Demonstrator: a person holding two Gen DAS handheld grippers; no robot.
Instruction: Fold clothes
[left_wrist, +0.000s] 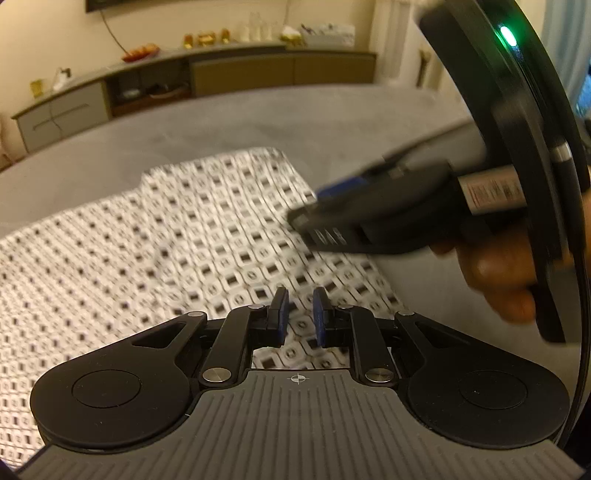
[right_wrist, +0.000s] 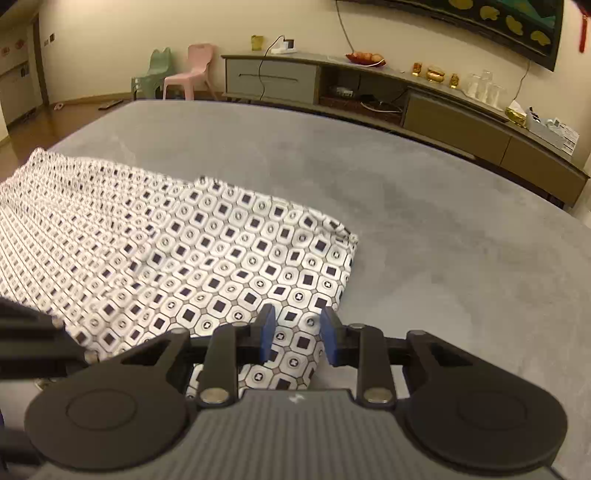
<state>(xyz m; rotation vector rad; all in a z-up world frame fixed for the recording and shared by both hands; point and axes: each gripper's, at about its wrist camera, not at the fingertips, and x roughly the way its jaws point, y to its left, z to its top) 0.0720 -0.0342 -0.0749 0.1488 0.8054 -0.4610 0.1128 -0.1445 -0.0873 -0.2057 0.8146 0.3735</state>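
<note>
Both hand-held grippers, left and right, were part-open, empty, over the patterned garment flat on the bed ahead. Judged light, limp; pinch corner hem.

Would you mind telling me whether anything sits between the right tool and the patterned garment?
Nothing visible does. The right tool is open directly above the patterned garment near its corner, with only bare grey bed cover beside it.

Cream walls in warm light back a long low sideboard carrying gold ornaments and a fruit dish. A pink chair and a green chair stand on wooden floor.
</note>
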